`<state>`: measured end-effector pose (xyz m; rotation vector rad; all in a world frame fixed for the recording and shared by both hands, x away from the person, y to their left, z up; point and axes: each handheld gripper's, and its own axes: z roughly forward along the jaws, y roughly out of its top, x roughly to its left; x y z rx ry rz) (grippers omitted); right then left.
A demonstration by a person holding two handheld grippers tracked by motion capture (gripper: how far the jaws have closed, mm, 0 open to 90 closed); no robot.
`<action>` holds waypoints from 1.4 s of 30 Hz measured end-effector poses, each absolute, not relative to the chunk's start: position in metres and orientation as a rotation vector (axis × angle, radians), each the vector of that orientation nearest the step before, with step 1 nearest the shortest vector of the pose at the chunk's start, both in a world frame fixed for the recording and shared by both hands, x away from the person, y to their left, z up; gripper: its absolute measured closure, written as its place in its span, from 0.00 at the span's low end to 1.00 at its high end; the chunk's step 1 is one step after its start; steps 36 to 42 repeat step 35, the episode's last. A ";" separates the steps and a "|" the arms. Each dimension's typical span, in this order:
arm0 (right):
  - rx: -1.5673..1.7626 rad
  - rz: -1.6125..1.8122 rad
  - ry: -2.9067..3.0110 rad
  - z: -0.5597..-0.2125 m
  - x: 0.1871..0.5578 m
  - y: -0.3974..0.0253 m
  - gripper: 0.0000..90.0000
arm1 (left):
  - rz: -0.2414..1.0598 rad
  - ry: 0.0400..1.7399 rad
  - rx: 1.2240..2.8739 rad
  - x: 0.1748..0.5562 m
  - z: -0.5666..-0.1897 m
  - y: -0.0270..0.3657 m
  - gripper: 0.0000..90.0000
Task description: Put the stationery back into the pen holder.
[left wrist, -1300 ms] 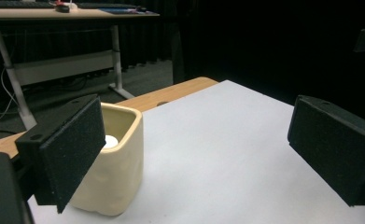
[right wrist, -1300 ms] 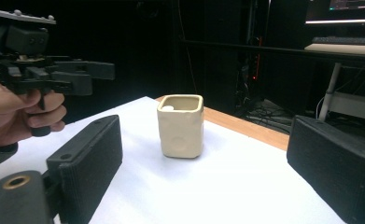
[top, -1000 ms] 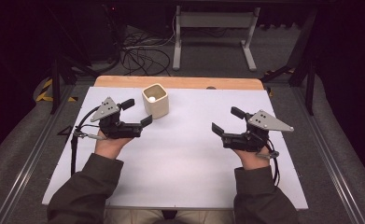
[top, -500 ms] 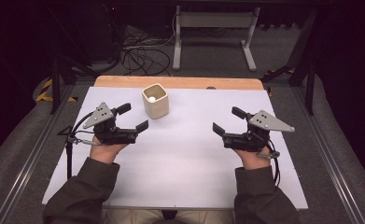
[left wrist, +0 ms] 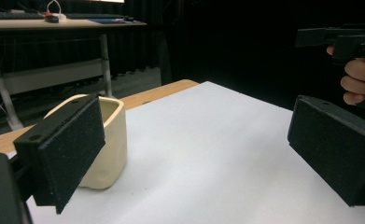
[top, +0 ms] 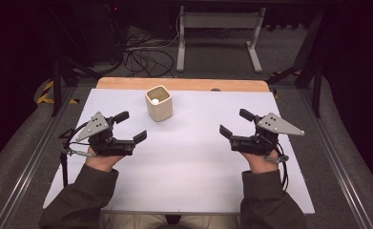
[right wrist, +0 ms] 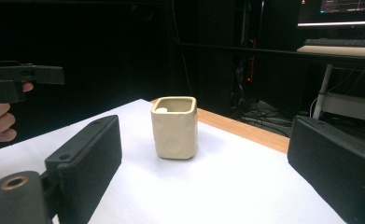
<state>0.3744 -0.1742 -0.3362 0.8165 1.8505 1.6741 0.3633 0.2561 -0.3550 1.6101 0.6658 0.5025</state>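
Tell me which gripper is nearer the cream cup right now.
The left gripper: the cream cup stands just beyond its jaws. The right gripper is farther away across the white table.

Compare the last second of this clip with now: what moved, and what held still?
The left tool drew back from the cream cup, toward the person and the table's left edge, jaws open and empty throughout. The right tool stayed put, open. The cup kept its place, with the small white ball inside.
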 end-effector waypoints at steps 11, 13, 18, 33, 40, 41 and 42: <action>0.819 1.678 1.840 -0.336 0.374 -0.177 0.11 | 0.527 0.691 1.606 0.353 -0.360 0.274 0.05; 0.819 1.681 1.837 -0.336 0.373 -0.178 0.11 | 0.529 0.693 1.599 0.351 -0.360 0.277 0.05; 0.819 1.677 1.838 -0.336 0.374 -0.179 0.11 | 0.532 0.688 1.605 0.349 -0.361 0.281 0.05; 0.825 1.664 1.840 -0.337 0.375 -0.178 0.11 | 0.531 0.677 1.630 0.349 -0.361 0.279 0.05; 0.824 1.665 1.839 -0.337 0.375 -0.179 0.11 | 0.536 0.678 1.633 0.349 -0.361 0.279 0.05; 0.824 1.665 1.839 -0.337 0.375 -0.179 0.11 | 0.536 0.678 1.633 0.349 -0.361 0.279 0.05; 0.824 1.665 1.839 -0.337 0.375 -0.179 0.11 | 0.536 0.678 1.633 0.349 -0.361 0.279 0.05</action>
